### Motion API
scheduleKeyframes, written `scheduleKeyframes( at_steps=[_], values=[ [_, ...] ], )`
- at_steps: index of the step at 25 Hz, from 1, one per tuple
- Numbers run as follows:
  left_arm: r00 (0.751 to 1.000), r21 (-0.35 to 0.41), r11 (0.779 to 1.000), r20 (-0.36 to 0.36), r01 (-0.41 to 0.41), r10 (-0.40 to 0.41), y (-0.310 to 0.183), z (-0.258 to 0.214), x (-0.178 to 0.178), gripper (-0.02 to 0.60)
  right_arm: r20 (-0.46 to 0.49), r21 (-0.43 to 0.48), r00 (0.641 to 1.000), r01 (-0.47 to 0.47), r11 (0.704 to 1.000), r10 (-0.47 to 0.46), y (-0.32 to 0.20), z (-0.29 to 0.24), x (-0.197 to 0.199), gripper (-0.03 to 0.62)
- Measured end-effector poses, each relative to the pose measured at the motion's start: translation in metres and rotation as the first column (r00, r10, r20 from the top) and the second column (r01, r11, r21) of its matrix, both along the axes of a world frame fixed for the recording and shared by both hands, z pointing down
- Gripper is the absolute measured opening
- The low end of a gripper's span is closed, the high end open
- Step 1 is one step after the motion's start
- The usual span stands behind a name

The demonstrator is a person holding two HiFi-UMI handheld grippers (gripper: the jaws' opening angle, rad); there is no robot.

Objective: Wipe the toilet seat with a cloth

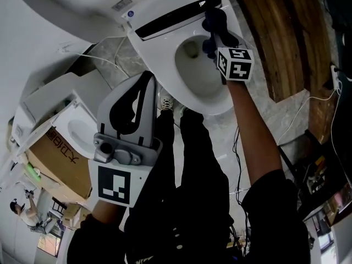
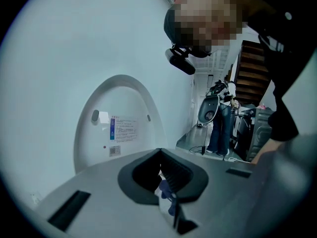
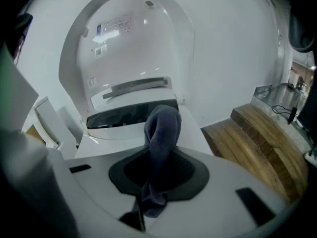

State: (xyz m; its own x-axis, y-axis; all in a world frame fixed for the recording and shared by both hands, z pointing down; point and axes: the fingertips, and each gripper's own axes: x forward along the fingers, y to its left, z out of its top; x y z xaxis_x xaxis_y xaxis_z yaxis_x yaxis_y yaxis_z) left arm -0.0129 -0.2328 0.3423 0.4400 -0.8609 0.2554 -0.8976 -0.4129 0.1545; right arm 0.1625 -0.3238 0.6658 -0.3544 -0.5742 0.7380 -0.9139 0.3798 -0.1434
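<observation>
Grey stone-pattern floor (image 1: 118,51) carries 1 white toilet (image 1: 159,65), with timber boards (image 1: 275,37) beside it.

1. Toilet lid (image 3: 133,43) stands raised; the seat (image 1: 165,84) is down and exposed around the open bowl (image 1: 198,65).
2. Left gripper (image 1: 143,87) is held off the toilet, near the seat's front edge, jaws together on nothing.
3. Right gripper (image 1: 213,34) is at the rear of the seat, jaws clamped on the dark blue cloth (image 3: 161,133), which bunches forward beyond them, near the black strip (image 1: 176,18).

Risks, as judged: only a narrow fold is pinched, so firm wiping pressure could drag the cloth free into the bowl. A careless sweep could also knock the gripper against the raised lid.
</observation>
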Motion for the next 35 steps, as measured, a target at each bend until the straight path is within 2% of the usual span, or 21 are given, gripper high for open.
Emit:
scheduleKeyframes(
  at_steps=[4, 9, 12, 17, 22, 28, 35],
  values=[
    [1.000, 0.033, 0.999, -0.011, -0.019, 0.019, -0.003, -0.033, 0.009, 0.011, 0.032, 0.042, 0.999, -0.038, 0.998, 0.036, 0.011, -0.050, 0.019, 0.074],
    [0.998, 0.045, 0.999, -0.061, -0.026, 0.029, -0.006, -0.076, 0.023, 0.011, 0.020, 0.153, 1.000, -0.002, 0.988, -0.001, 0.017, -0.131, 0.038, 0.074],
    [0.995, 0.049, 0.998, -0.087, -0.038, 0.042, -0.002, -0.100, 0.028, 0.011, 0.023, 0.214, 1.000, -0.013, 0.977, 0.008, 0.026, -0.182, 0.050, 0.074],
    [0.994, 0.090, 0.994, -0.087, -0.058, 0.066, 0.001, -0.134, 0.022, 0.011, 0.095, 0.321, 0.994, -0.089, 0.943, 0.062, 0.036, -0.276, 0.059, 0.074],
    [0.995, 0.134, 0.989, -0.066, -0.064, 0.074, 0.003, -0.172, 0.020, 0.011, 0.174, 0.431, 0.981, -0.150, 0.890, 0.081, 0.059, -0.371, 0.065, 0.074],
    [0.993, 0.207, 0.975, -0.060, -0.085, 0.099, 0.008, -0.228, 0.018, 0.011, 0.237, 0.555, 0.967, -0.213, 0.804, 0.092, 0.085, -0.477, 0.081, 0.074],
    [0.993, 0.266, 0.960, -0.050, -0.086, 0.103, 0.016, -0.275, 0.011, 0.011, 0.242, 0.685, 0.962, -0.262, 0.679, 0.127, 0.110, -0.574, 0.095, 0.074]
  ],
)
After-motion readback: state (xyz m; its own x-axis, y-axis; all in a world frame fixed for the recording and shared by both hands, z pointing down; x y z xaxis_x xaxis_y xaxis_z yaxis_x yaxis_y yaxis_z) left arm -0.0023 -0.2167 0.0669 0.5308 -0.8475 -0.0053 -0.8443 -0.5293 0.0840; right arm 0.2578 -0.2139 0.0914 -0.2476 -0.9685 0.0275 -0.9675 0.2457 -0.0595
